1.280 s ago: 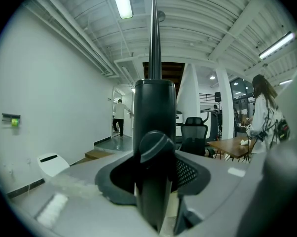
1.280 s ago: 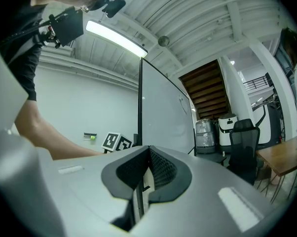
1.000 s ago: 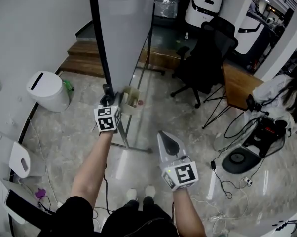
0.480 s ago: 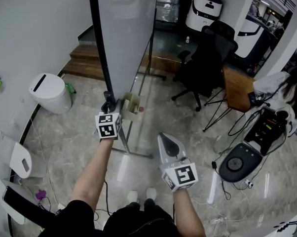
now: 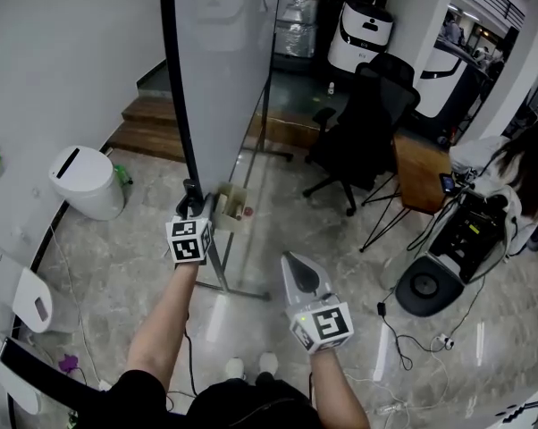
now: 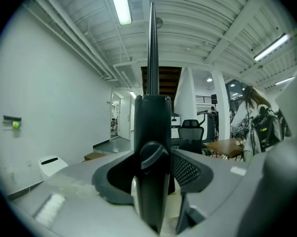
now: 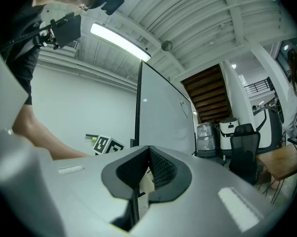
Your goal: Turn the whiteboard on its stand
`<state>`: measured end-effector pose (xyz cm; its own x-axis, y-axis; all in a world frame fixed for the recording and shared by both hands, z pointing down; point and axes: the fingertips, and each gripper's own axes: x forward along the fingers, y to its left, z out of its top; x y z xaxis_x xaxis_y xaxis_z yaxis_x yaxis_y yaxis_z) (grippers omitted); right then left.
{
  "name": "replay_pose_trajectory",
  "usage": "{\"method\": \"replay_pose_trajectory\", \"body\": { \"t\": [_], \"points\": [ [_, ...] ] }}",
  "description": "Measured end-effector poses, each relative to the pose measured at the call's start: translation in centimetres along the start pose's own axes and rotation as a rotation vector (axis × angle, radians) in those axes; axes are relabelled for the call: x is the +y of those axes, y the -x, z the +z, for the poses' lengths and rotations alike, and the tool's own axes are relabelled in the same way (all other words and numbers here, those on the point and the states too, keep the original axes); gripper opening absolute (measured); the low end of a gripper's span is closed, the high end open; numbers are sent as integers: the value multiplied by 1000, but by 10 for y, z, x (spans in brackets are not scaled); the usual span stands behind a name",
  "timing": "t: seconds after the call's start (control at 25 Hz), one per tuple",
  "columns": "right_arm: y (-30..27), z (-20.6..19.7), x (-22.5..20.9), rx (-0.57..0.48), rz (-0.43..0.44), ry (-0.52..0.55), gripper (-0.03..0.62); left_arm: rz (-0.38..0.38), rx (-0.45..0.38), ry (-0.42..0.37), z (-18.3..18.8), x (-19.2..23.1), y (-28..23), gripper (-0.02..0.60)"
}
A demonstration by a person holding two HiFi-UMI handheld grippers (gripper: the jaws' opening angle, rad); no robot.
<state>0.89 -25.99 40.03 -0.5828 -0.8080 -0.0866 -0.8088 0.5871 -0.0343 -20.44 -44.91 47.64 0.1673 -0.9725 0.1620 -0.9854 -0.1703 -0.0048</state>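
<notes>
The whiteboard (image 5: pixel 224 52) stands tall on its stand, nearly edge-on to me, with a black side post (image 5: pixel 174 79). My left gripper (image 5: pixel 192 207) is at that post, low down. In the left gripper view the post and its round black knob (image 6: pixel 153 154) sit between the jaws. These jaws have just been opening, and a dark gap shows beside the post on the left. My right gripper (image 5: pixel 298 266) hangs in the air nearer to me with nothing in it, its tips together; its own view looks along the board (image 7: pixel 163 117).
A cream tray (image 5: pixel 230 206) hangs on the stand beside the post. A white bin (image 5: pixel 83 179) stands at the left and wooden steps (image 5: pixel 148 119) lie behind. A black office chair (image 5: pixel 358 132), a wooden table (image 5: pixel 421 164), floor cables (image 5: pixel 412 329) and a person (image 5: pixel 519 164) are at the right.
The left gripper stays at the post's knob and has shifted slightly towards me. The head view has drifted a little. The right gripper has kept its place.
</notes>
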Motion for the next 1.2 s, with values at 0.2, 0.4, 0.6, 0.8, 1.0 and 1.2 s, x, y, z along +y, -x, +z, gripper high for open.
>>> {"method": "replay_pose_trajectory", "body": {
  "t": [0.2, 0.4, 0.6, 0.8, 1.0, 1.2],
  "points": [
    [3, 3, -4, -7, -2, -3, 8, 2, -38, 6, 15, -5, 15, 261],
    [1, 7, -11, -19, 4, -10, 8, -1, -76, -11, 35, -11, 29, 262],
    [4, 9, -18, -27, 1, -16, 8, 8, -107, -29, 45, -19, 46, 256],
    [6, 12, -21, -37, 3, -19, 8, 0, -166, -33, 68, -30, 70, 229],
    [7, 19, -20, -46, 4, -19, 8, -90, -217, -35, 86, -65, 91, 126],
    [10, 23, -19, -45, 2, -9, 8, -186, -222, -40, 89, -109, 102, 48]
  ]
}}
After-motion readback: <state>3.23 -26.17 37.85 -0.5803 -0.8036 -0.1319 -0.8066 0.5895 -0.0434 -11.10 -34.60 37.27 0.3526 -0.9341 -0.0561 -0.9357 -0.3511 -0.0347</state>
